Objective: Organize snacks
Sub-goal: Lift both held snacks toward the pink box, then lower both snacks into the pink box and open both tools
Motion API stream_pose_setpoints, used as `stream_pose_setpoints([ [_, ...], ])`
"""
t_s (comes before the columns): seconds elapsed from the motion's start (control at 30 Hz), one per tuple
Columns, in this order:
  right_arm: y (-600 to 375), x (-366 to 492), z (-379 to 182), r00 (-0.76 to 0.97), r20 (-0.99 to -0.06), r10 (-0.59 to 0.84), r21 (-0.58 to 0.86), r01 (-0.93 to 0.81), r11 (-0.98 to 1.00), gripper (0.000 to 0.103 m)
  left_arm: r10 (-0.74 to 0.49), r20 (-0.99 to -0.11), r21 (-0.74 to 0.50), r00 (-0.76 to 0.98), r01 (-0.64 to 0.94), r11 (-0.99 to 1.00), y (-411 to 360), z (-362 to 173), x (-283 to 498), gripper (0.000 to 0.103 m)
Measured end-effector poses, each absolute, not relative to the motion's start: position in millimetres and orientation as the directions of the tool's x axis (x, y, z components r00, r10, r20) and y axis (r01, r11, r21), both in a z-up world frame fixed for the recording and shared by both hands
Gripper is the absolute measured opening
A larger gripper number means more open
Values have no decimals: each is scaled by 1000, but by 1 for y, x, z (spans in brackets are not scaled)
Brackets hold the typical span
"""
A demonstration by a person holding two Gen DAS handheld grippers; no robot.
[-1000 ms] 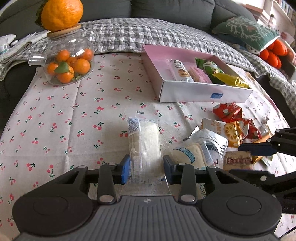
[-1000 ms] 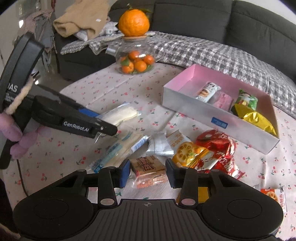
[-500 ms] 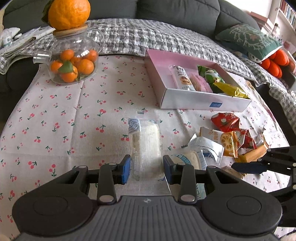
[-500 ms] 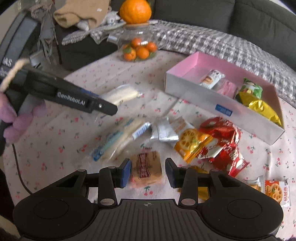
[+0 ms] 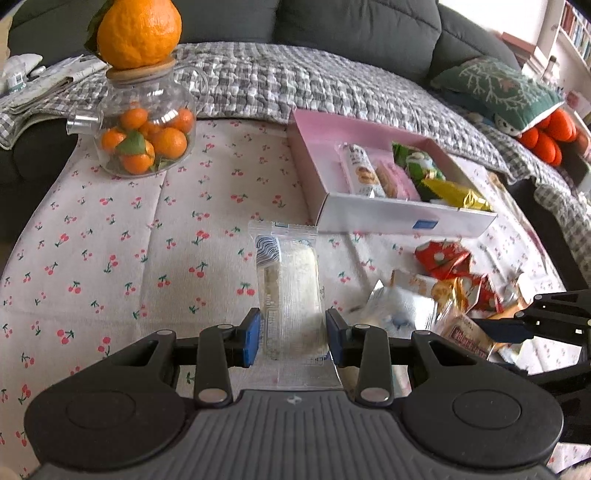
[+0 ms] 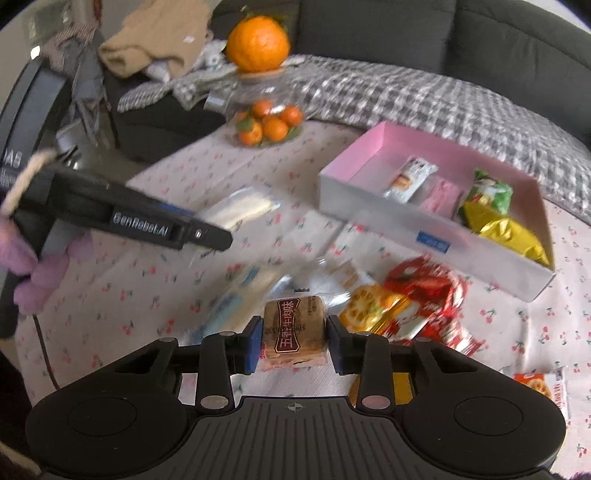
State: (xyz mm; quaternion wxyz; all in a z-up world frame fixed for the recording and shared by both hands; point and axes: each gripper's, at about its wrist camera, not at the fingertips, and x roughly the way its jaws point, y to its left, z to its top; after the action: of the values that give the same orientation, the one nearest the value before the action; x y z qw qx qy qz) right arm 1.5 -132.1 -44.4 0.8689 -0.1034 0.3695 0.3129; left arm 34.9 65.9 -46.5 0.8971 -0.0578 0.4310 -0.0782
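My left gripper (image 5: 291, 338) is shut on a clear packet with a white rice cake (image 5: 290, 291) and holds it above the cherry-print tablecloth (image 5: 122, 258). My right gripper (image 6: 293, 343) is shut on a brown biscuit packet (image 6: 294, 334) and holds it above the loose snack pile (image 6: 402, 306). The pink box (image 5: 314, 177) with several snacks inside lies ahead and to the right in the left wrist view. It also shows in the right wrist view (image 6: 347, 177), at the upper right. The left gripper also shows in the right wrist view, at the left, with the rice cake packet (image 6: 240, 206).
A glass jar of small oranges (image 5: 144, 140) with a big orange (image 5: 138, 31) on its lid stands at the far left of the table. Loose snack packets (image 5: 443, 291) lie at the right. A sofa with a checked blanket (image 5: 332, 85) lies behind the table.
Both grippers have risen with their packets. The right gripper closed in on the brown biscuit packet and lifted it off the table. The left one carried the rice cake forward.
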Motion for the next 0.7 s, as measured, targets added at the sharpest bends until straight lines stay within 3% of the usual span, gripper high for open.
stream_pose_setpoints([
  [0.7,-187,80,3,691,-596,409,238,-334,912,35,-235,-689,-273,685,55,960,35,-16,83,34],
])
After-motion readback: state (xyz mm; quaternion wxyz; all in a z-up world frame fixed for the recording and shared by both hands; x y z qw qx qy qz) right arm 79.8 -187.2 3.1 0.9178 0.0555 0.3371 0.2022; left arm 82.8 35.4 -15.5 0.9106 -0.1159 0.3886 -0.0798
